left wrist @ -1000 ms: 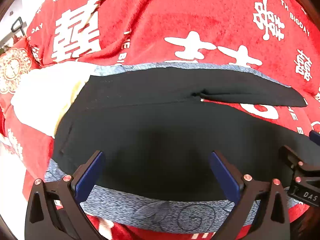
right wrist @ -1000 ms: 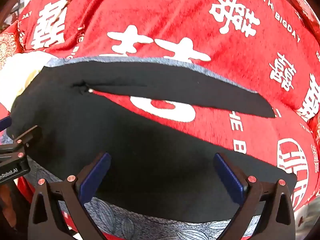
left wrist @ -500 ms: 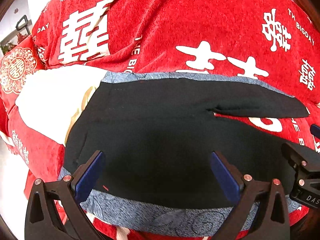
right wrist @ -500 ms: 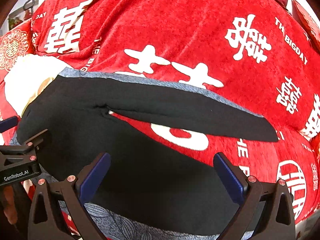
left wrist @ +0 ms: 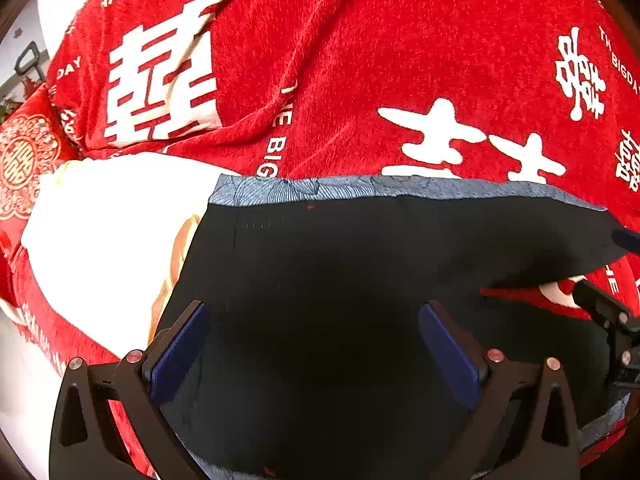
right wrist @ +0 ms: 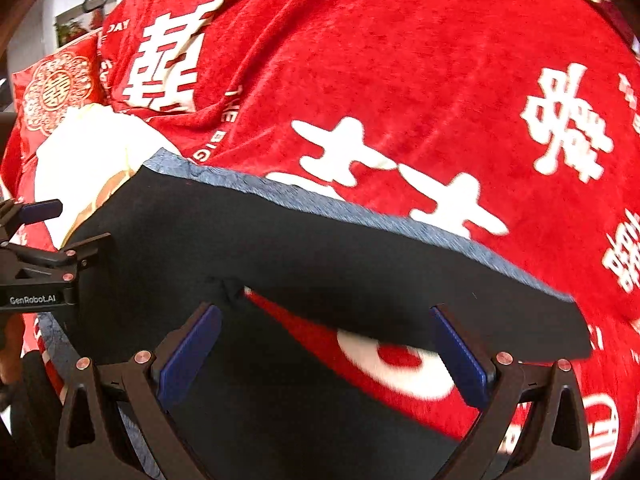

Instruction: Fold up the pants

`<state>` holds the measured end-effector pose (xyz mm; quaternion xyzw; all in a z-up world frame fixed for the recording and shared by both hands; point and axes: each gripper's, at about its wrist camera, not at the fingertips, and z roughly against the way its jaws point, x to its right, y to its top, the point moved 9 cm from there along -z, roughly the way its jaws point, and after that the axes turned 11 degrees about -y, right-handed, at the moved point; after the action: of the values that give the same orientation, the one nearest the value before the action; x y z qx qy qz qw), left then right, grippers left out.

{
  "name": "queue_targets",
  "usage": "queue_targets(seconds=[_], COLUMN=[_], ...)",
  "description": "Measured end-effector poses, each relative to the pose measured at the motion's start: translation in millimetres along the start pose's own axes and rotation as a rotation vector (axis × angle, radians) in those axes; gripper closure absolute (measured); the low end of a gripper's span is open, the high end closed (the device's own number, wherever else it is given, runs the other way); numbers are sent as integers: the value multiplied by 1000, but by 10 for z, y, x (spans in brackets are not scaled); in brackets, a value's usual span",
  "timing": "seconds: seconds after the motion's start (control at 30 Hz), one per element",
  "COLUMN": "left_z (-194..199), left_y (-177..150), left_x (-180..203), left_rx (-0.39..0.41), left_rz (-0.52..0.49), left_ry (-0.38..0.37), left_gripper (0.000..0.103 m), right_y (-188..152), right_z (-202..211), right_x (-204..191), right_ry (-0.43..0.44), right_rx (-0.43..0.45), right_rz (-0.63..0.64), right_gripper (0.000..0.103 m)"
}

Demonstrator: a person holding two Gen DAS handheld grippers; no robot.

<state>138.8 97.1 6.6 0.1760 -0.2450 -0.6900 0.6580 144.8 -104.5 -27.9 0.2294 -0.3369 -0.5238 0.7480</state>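
One pair of black pants (left wrist: 360,280) lies flat on a red blanket (left wrist: 380,60), with a blue-grey patterned cloth (left wrist: 320,190) under it showing as a strip along the far edge and at the near corners. The waist end sits at the left, next to a white cushion (left wrist: 100,232); the two legs run off to the right, so the long axis goes left to right across both views. In the right wrist view the legs split at the crotch (right wrist: 228,288): the far leg (right wrist: 400,280) stretches right to its hem, the near leg runs along the bottom of the frame, and a wedge of red blanket shows between them.

No containers are in view. Counted: one pair of pants, one patterned cloth, one blanket with white characters and lettering, one white cushion, one red embroidered pillow (left wrist: 24,160) at far left.

The left gripper (left wrist: 316,352) hovers over the waist and seat area, its blue pads spread wide with nothing between them. The right gripper (right wrist: 328,356) hovers over the crotch and the gap between the legs, likewise spread wide and empty. Each gripper shows at the edge of the other's view; the two are side by side, apart. Whether either one touches the fabric cannot be told.
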Motion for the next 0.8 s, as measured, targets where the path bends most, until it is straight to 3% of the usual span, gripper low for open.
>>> queue_targets(seconds=[0.27, 0.43, 0.8], left_z=[-487, -761, -1210], left_y=[216, 321, 442], left_x=[-139, -168, -176], left_rx=[-48, -71, -116], left_rz=[-17, -6, -15], left_ry=[-15, -47, -98], left_gripper=[0, 0, 0], right_y=[452, 679, 703], right_z=[-659, -1049, -1807], right_x=[-158, -459, -852], right_ry=[148, 267, 470], right_rx=[-22, -22, -160], right_rz=[126, 304, 476], right_gripper=[0, 0, 0])
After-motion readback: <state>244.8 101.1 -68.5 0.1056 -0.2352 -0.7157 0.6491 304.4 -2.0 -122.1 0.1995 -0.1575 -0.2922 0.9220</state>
